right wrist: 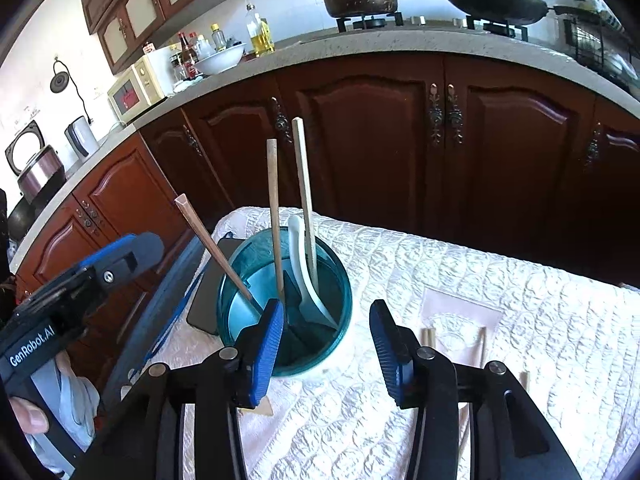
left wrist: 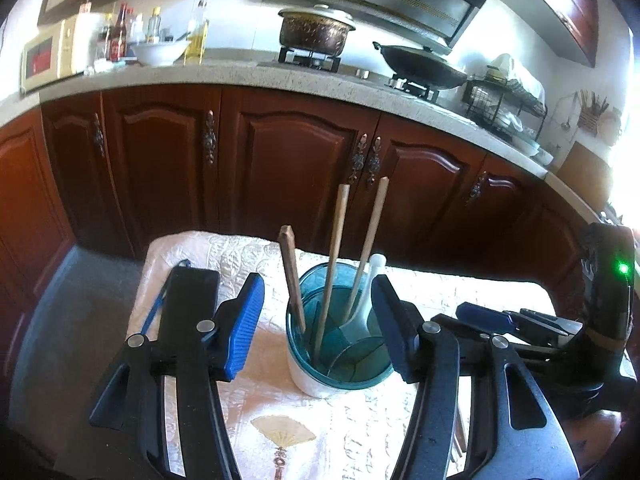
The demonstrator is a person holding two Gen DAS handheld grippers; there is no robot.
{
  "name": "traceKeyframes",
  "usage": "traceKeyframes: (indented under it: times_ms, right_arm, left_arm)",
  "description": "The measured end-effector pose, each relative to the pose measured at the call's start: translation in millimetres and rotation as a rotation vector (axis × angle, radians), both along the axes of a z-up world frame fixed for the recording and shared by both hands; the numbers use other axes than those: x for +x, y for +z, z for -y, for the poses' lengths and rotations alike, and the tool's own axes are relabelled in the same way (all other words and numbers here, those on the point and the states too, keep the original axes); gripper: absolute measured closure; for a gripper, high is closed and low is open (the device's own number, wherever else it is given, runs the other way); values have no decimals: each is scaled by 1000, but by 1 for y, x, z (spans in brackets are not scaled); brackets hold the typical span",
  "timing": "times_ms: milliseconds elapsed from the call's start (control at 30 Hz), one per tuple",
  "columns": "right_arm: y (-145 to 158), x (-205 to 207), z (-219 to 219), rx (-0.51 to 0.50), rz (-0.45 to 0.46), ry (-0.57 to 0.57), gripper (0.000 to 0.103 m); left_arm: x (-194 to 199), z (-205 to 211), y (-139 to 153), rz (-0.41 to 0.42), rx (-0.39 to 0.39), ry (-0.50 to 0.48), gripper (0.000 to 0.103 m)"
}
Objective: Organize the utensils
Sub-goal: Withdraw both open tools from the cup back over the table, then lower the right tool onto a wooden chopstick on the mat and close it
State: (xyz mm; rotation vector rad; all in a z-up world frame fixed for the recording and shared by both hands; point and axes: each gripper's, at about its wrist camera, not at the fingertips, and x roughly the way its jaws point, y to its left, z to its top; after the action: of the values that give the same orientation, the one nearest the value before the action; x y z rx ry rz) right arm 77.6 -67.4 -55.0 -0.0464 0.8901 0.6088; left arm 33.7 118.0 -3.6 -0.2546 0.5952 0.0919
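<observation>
- While both my grippers hover at the teal holder [left wrist: 338, 344], neither grips anything: my left gripper [left wrist: 318, 330] stands spread wide with the holder between its blue pads, and my right gripper [right wrist: 324, 350] stands equally spread, just in front of the holder and slightly to its right.
- Contents of the holder: two pale chopsticks [left wrist: 334, 264], one dark brown chopstick [left wrist: 294, 280] leaning out over the left rim, and a white spoon [left wrist: 366, 308] against the far side.
- Outside the holder: several loose chopsticks [right wrist: 428, 338] lie on the white tablecloth [right wrist: 520, 320] to the right of the holder, partly hidden behind my right gripper's fingers. I judge these to be the remaining items.
- Hazard 1, tipping: the standing sticks rise well above the rim. If either finger sweeps sideways across the top of the holder, it catches a stick and levers the holder over.
- Hazard 2, ejection: the dark chopstick leans far out. A knock on its upper end can flip it onto the cloth.
- Hazard 3, poor pick: the loose chopsticks lie flat on soft quilted fabric. Closing the pads too shallow can roll one away; closing too deep can pinch cloth and drag the holder.
- Hazard 4, collision: both grippers crowd the holder. Moving them together risks finger-to-finger contact.
- A dark flat phone-like object [right wrist: 208, 300] lies to the left of the holder, close to its base; I cannot tell if they touch.
</observation>
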Motion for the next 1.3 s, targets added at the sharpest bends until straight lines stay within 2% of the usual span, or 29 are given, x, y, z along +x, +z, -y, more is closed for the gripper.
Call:
traceKeyframes:
  times_ms: [167,300,500,800,900,1100,1300]
  right_arm:
    - [4,-12,22,-19,23,-20,60]
    - [4,-19,45,-49,32,-46,59]
    - [-8,-25,79,-93,17,-95,55]
    - [-68,-24,125,-135,-109,-157,55]
    - [-88,-20,128,-148,-150,-160,56]
    - [-112,-23,110,-130,-202,-78,69]
    - [-129,-12,86,-123,-197,-34,73]
  left_arm:
    - [-9,17,2,19,34,-17,48]
    - [-12,31,0,28,30,-55,48]
    - [-11,57,-16,-20,2,-138,48]
    - [-4,91,-58,-146,-32,-238,48]
    - [0,99,-72,-185,-32,-245,48]
    - [4,94,-84,-225,-47,-230,48]
    - [3,83,-89,-242,-65,-198,48]
